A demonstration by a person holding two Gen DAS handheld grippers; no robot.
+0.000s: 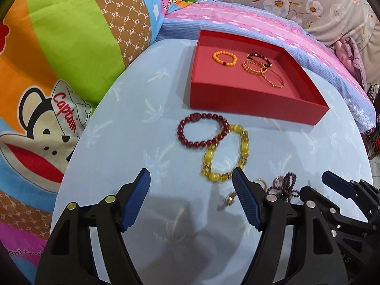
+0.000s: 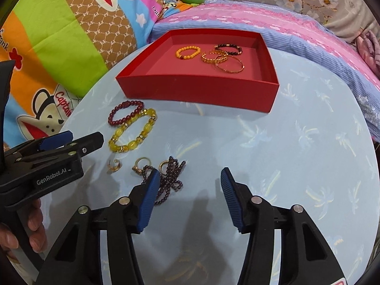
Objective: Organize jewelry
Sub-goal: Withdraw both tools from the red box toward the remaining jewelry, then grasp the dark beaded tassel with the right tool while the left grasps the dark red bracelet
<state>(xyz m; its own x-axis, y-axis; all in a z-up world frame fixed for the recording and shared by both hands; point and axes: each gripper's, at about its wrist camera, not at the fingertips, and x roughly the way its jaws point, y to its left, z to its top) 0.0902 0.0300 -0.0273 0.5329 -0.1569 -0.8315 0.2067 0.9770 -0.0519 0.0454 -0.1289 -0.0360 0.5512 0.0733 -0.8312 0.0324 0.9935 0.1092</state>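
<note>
A red tray [image 1: 249, 99] [image 2: 197, 87] holds an orange bead bracelet [image 1: 224, 58] [image 2: 187, 52], a dark bead bracelet [image 1: 258, 58] [image 2: 229, 48] and gold bangles [image 1: 272, 78] [image 2: 229, 65]. In front of it lie a dark red bead bracelet [image 1: 203, 131] [image 2: 125, 111], a yellow bead bracelet [image 1: 225, 153] [image 2: 133, 133], small gold rings [image 2: 140, 165] and a purple bead string [image 2: 169, 178]. My left gripper [image 1: 191, 198] is open and empty, just short of the yellow bracelet. My right gripper [image 2: 190, 198] is open and empty, its left finger beside the purple string.
The jewelry lies on a round light blue table [image 2: 296, 142]. Colourful cartoon pillows [image 1: 59, 59] press against its left edge. A pink and blue bedspread [image 1: 237, 19] lies behind. The left gripper shows at the left of the right wrist view [image 2: 59, 154], with a hand below.
</note>
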